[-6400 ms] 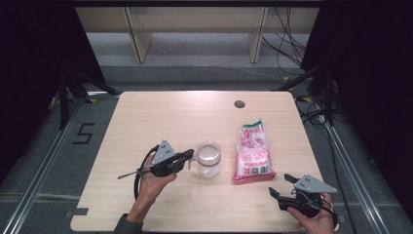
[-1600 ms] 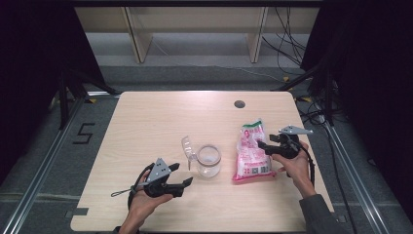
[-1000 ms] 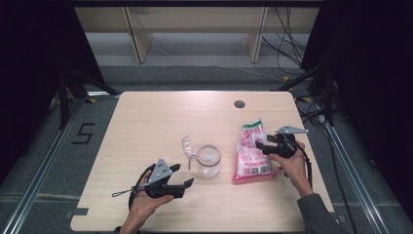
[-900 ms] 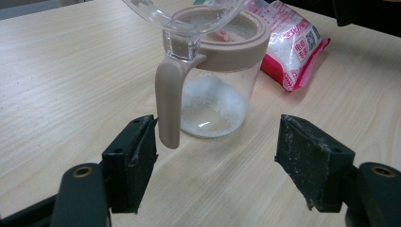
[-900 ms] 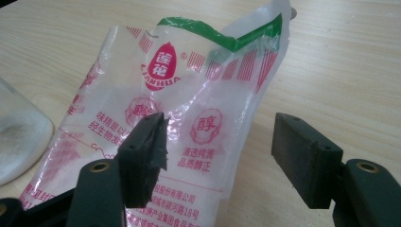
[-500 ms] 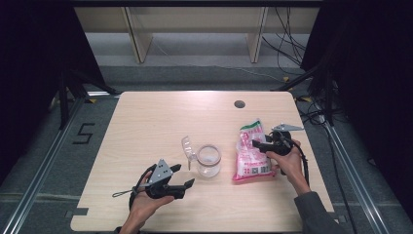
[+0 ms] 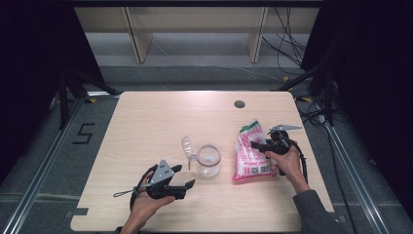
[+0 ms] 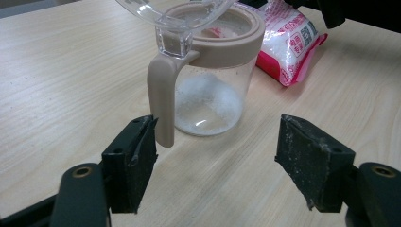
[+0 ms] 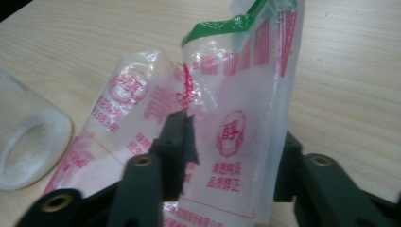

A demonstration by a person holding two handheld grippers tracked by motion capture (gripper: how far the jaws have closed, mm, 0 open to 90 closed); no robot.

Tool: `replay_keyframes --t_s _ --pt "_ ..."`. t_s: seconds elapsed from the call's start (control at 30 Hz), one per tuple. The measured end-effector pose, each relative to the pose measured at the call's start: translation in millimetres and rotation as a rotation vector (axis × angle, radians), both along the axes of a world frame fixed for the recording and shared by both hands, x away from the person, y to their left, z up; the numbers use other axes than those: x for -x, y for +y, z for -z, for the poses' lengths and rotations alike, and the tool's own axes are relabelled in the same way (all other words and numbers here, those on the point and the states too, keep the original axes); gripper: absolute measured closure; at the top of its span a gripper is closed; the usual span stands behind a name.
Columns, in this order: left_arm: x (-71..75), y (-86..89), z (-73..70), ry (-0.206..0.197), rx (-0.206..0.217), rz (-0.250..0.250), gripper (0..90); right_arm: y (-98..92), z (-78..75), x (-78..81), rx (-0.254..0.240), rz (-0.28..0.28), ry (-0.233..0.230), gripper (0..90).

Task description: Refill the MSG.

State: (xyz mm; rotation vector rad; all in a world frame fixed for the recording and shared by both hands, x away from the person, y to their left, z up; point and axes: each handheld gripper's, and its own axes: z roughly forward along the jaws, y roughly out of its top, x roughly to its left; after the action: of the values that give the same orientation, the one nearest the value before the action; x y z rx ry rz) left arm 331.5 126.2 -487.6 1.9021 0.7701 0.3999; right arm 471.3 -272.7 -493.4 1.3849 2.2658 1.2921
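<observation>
Bright even light on the table [image 7: 146, 122]; dark surround; right gripper view perhaps slightly blurred

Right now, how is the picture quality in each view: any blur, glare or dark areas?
High view: table evenly lit, surroundings nearly black. Left gripper view: jar sharp, with a small glint at its base; its near jaws are slightly soft. Right gripper view: bag and jaws soft and blurred, with pale sheen on the plastic.
</observation>
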Motion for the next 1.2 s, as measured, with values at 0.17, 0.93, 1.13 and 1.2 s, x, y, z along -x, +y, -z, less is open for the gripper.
replay_keyframes --t_s 0.17,0.93,1.13,1.2 --pt "0.2 -0.1 0.4 0.001 0.000 0.000 28.9 -2.0 -0.8 0.6 0.011 -0.004 -0.010 82.2" --pt "1.6 -0.7 -2.0 -0.016 -0.016 0.014 29.1 -36.4 0.2 42.0 -0.071 0.045 -0.042 84.9" --pt "3.7 -6.2 -0.7 -0.002 -0.013 0.018 29.1 -32.3 7.0 35.0 -0.066 0.065 0.015 78.2" --pt "2.7 -5.9 -1.2 -0.019 -0.030 0.035 29.1 -30.0 8.9 32.4 -0.086 0.072 0.024 79.3"
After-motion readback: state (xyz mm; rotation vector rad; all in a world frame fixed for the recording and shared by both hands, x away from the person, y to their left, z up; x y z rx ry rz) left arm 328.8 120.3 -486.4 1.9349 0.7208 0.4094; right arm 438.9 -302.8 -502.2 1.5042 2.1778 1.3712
